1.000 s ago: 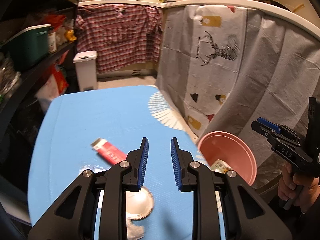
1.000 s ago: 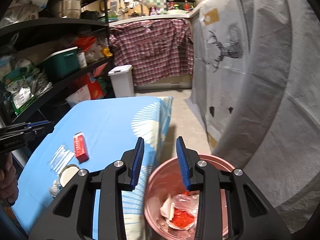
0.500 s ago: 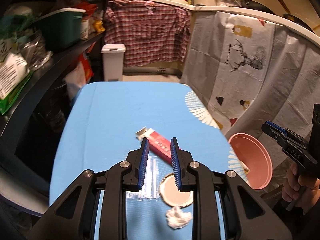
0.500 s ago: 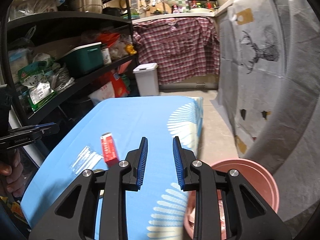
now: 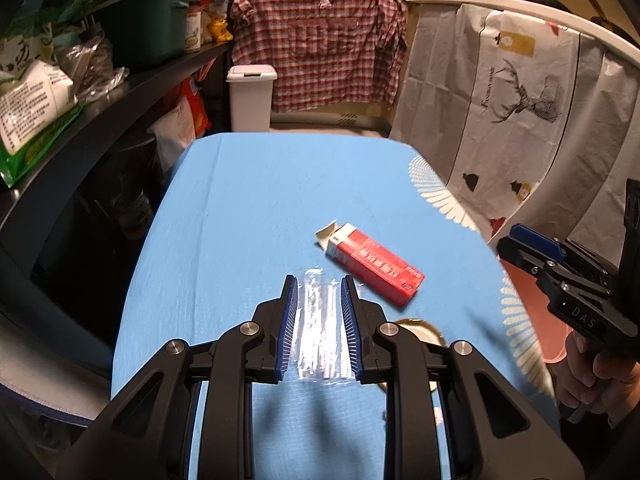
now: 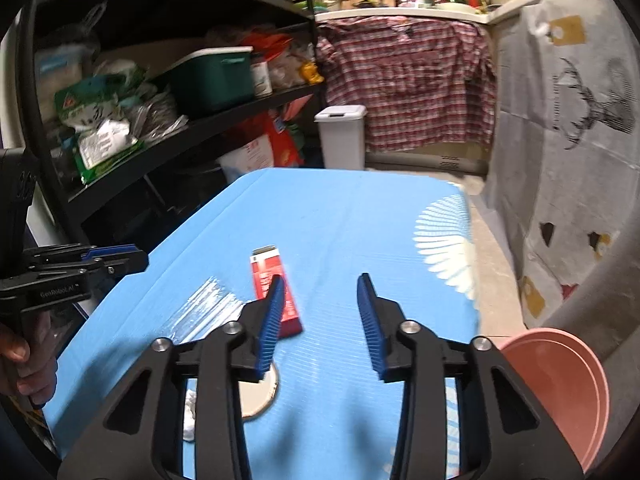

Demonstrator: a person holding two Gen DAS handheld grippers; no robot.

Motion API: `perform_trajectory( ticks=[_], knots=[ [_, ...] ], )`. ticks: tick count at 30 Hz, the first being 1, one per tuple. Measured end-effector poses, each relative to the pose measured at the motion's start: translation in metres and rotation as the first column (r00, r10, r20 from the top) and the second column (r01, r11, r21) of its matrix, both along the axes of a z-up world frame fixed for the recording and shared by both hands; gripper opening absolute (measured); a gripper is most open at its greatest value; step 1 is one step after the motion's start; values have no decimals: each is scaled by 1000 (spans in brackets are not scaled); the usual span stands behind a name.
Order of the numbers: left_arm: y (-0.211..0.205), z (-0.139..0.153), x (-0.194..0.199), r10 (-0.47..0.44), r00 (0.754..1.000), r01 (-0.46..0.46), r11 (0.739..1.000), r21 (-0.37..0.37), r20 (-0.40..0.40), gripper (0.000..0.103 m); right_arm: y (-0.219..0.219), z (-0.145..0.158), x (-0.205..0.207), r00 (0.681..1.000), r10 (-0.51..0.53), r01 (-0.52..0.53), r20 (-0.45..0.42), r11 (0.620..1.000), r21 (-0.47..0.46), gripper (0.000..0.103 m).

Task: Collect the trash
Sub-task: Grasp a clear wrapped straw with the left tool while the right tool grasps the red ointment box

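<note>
A red and white carton (image 5: 374, 263) lies on the blue table (image 5: 256, 200); it also shows in the right wrist view (image 6: 272, 284). A clear plastic wrapper (image 5: 318, 332) lies flat on the table between the fingers of my left gripper (image 5: 319, 294), which is open and hovers over it. My right gripper (image 6: 320, 292) is open and empty above the table, its left finger (image 6: 272, 312) in front of the carton. A round lid (image 6: 256, 396) and a white crumpled tissue (image 6: 190, 416) lie near the front edge. The pink bin (image 6: 560, 384) stands right of the table.
Black shelves (image 5: 80, 92) crowded with bags and a green box (image 6: 208, 76) run along the left. A white pedal bin (image 5: 251, 96) stands beyond the table. A grey deer-print curtain (image 5: 520, 120) hangs on the right. A plaid shirt (image 6: 404, 80) hangs at the back.
My left gripper has swung left from the carton to over the clear wrapper. My right gripper has moved from above the pink bin to over the table and opened wider.
</note>
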State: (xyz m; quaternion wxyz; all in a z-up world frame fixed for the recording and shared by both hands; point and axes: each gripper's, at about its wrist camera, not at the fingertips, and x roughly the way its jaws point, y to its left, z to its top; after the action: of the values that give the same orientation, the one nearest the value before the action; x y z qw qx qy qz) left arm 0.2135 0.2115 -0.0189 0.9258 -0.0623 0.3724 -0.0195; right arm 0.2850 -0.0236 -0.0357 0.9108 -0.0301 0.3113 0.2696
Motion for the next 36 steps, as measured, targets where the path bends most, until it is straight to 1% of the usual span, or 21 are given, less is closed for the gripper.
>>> perform_trajectory(
  ticks=[3, 5, 10, 12, 14, 17, 26, 33, 35, 36],
  knots=[
    [4, -8, 4, 15, 1000, -16, 1000, -6, -23, 23, 16, -9, 5, 999, 32, -33, -14, 999, -17, 44],
    [6, -14, 7, 21, 999, -21, 1000, -12, -38, 23, 24, -15, 9, 999, 49, -49, -23, 998, -26, 44],
    [4, -26, 13, 20, 998, -20, 1000, -6, -65, 23, 40, -28, 16, 995, 86, -88, -49, 995, -47, 49],
    [4, -32, 17, 20, 997, -21, 1000, -9, -79, 24, 46, -35, 21, 993, 100, -104, -66, 993, -61, 49],
    [3, -37, 22, 20, 996, -21, 1000, -10, -92, 30, 51, -42, 25, 991, 105, -110, -79, 991, -72, 49],
    [1, -42, 27, 13, 994, -14, 1000, -13, -109, 35, 58, -50, 31, 988, 114, -123, -103, 989, -84, 49],
    [-1, -62, 40, 15, 986, -16, 1000, -6, -168, 36, 72, -69, 42, 981, 126, -144, -147, 982, -118, 49],
    [0, -71, 46, 8, 980, -10, 1000, -9, -198, 36, 71, -73, 47, 977, 121, -142, -176, 983, -113, 49],
    [-1, -72, 47, 4, 979, -6, 1000, -9, -205, 35, 71, -74, 47, 976, 121, -144, -182, 983, -116, 48],
    [-1, -72, 47, 1, 979, -3, 1000, -11, -206, 34, 71, -75, 47, 975, 122, -145, -184, 982, -117, 46]
  ],
)
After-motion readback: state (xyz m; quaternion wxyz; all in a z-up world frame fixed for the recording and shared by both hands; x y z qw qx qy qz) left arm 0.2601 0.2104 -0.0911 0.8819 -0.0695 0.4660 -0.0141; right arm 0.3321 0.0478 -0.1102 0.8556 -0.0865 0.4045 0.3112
